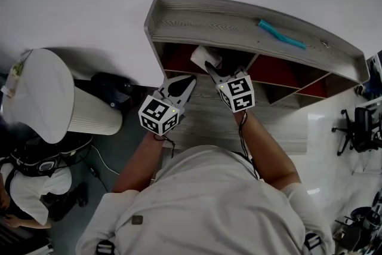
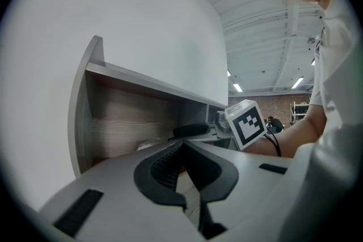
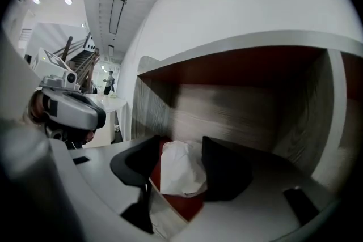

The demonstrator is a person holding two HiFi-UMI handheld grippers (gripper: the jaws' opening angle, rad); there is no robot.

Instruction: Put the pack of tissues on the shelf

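Note:
The white pack of tissues lies on the red floor at the mouth of the shelf's left lower compartment. My right gripper reaches into that compartment, its jaws wide apart and open. In the right gripper view the pack sits between the two black pads, with a gap showing on its left side. My left gripper hovers just outside the shelf's left end, to the left of the right one. Its tips meet, shut and with nothing in them.
A teal stick lies on the shelf's top board. Left of the shelf stands a white ribbed round stool. More red-floored compartments open to the right. An office chair is at the far right, and a person at lower left.

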